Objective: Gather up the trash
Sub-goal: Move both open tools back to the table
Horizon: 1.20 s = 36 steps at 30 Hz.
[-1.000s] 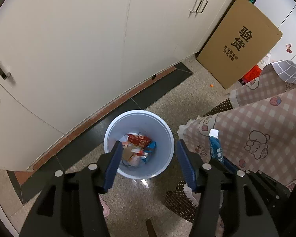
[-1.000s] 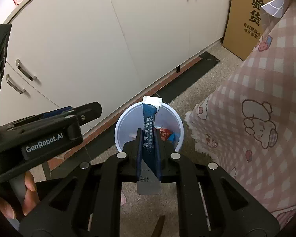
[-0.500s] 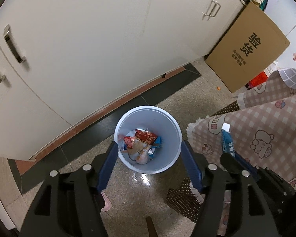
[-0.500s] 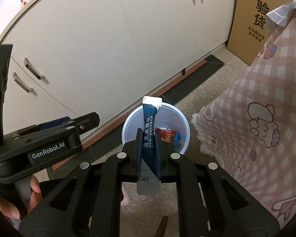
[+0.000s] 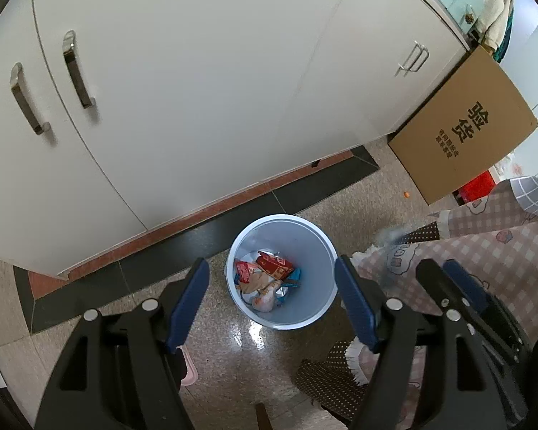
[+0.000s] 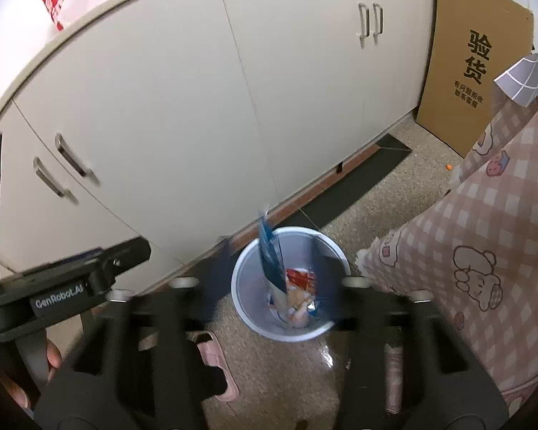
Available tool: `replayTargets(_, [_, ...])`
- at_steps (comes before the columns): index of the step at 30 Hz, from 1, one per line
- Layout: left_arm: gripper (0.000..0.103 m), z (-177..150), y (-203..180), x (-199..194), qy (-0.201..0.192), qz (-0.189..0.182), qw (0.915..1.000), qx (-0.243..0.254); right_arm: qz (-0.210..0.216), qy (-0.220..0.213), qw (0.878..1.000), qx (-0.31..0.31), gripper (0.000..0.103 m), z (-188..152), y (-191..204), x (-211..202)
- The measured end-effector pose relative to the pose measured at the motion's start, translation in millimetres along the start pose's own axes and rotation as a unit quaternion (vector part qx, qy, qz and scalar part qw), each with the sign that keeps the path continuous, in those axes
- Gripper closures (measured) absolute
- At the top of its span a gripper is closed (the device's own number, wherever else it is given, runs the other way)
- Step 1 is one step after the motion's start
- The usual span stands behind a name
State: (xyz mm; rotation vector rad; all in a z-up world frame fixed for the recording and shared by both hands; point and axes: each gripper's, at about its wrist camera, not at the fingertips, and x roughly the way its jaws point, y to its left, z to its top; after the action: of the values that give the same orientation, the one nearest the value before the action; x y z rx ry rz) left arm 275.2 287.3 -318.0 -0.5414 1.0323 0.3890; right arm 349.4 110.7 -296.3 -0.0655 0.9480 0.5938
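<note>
The blue sachet [image 6: 270, 263], clamped in the right claw [image 6: 269, 283] half a second ago, is now released: the jaws are spread wide and the sachet is seen dropping into the trash bin [image 6: 245, 308]. The left claw [image 5: 272, 304] is held open and empty above the bin. This piece is judged collected.

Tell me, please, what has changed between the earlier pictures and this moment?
The right gripper has opened its fingers and let go of the blue sachet, which now drops, blurred, over the blue bin. Both grippers have drawn back from the bin. The left gripper stays open and empty, and the bin with its wrappers has not moved.
</note>
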Motion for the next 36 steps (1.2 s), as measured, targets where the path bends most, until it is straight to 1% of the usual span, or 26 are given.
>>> replayTargets(6, [0.032,0.2,1.8,-10.3,-0.006,-0.004,1.0,-0.007,0.002,-0.009,1.0,-0.003,0.052,1.3,1.7,-12.7])
replayTargets(10, [0.032,-2.3,-3.7,-23.8,-0.014,-0.009,0.9999,-0.001,0.003,-0.017,1.0,-0.006,0.052,1.0,4.2,-28.1])
replayTargets(15, [0.032,-4.7,-13.8,-55.0,-0.037,-0.025,0.999,0.003,0.015,-0.043,0.999,-0.003,0.052,5.3,5.8,-61.5])
replayTargets(19, [0.03,-8.0,-28.2,-84.6,-0.063,-0.036,0.9973,0.011,0.024,-0.08,0.996,0.002,0.05,9.8,3.3,-100.6])
replayTargets(22, [0.029,-11.0,-46.4,-107.5,-0.083,-0.046,0.9952,0.026,0.023,-0.106,0.994,0.011,0.049,12.7,-4.5,-130.8])
replayTargets(25, [0.028,-16.9,-73.9,-127.6,-0.097,-0.062,0.9923,0.046,0.018,-0.131,0.991,0.023,0.048,11.5,-20.6,-162.7])
replayTargets(28, [0.028,-23.9,-103.1,-137.6,-0.101,-0.075,0.9896,0.07,0.002,-0.15,0.988,0.036,0.045,7.3,-44.5,-190.8])
replayTargets(29, [0.028,-27.0,-118.0,-140.7,-0.101,-0.081,0.988,0.083,-0.003,-0.154,0.987,0.041,0.045,5.8,-52.4,-197.5])
replayTargets(31, [0.028,-33.6,-147.0,-146.8,-0.103,-0.091,0.9845,0.109,-0.017,-0.166,0.985,0.054,0.044,1.9,-73.6,-214.9])
replayTargets(34, [0.028,-44.9,-186.1,-151.0,-0.1,-0.105,0.9785,0.147,-0.054,-0.184,0.979,0.074,0.041,-5.2,-112.0,-245.9])
replayTargets(36, [0.028,-54.5,-218.7,-152.1,-0.096,-0.112,0.973,0.177,-0.087,-0.193,0.973,0.09,0.038,-12.5,-143.5,-265.9])
